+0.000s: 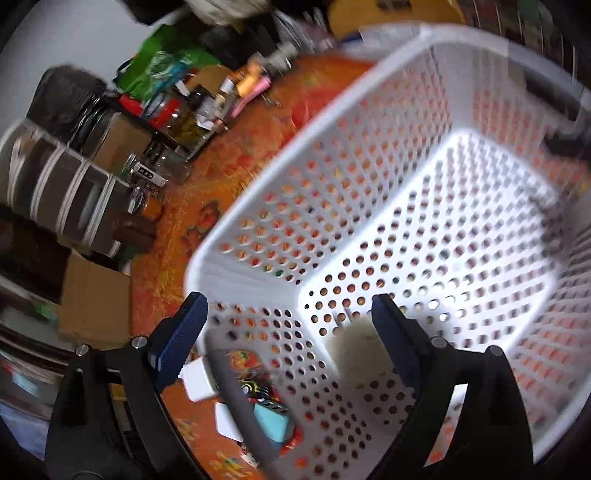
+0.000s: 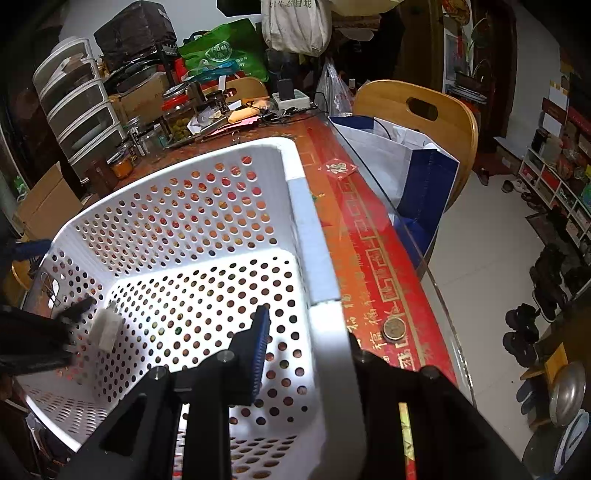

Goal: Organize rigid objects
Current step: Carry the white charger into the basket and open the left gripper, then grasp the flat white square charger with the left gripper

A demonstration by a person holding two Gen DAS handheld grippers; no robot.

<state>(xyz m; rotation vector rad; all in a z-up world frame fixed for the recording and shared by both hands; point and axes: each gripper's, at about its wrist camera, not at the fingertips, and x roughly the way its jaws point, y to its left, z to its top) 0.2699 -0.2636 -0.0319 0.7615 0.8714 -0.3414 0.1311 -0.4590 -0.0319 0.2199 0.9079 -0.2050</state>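
Table (image 2: 373,236) under red-orange patterned cloth and clear glass top, cluttered at far end. Wooden chair (image 2: 417,110) with cut-out handle stands at table's far side; white-and-blue bag (image 2: 410,162) just beside it. Stacked plastic drawers (image 2: 79,110) at left, cardboard boxes (image 2: 44,206) below. Green bag (image 2: 225,51) and pale cloth bag (image 2: 295,22) against pale wall. Light tiled floor (image 2: 484,266) on right, dark shoes (image 2: 535,325) along it, low shelf (image 2: 557,188) near wall.

My right hand-held gripper (image 2: 295,332) clamped on the near rim of the white perforated basket (image 2: 192,221), a small whitish block (image 2: 107,328) inside by its left wall, my left hand-held gripper (image 2: 75,312) just beside it, red-patterned table (image 2: 369,240), round coin-like disc (image 2: 393,328) near the basket
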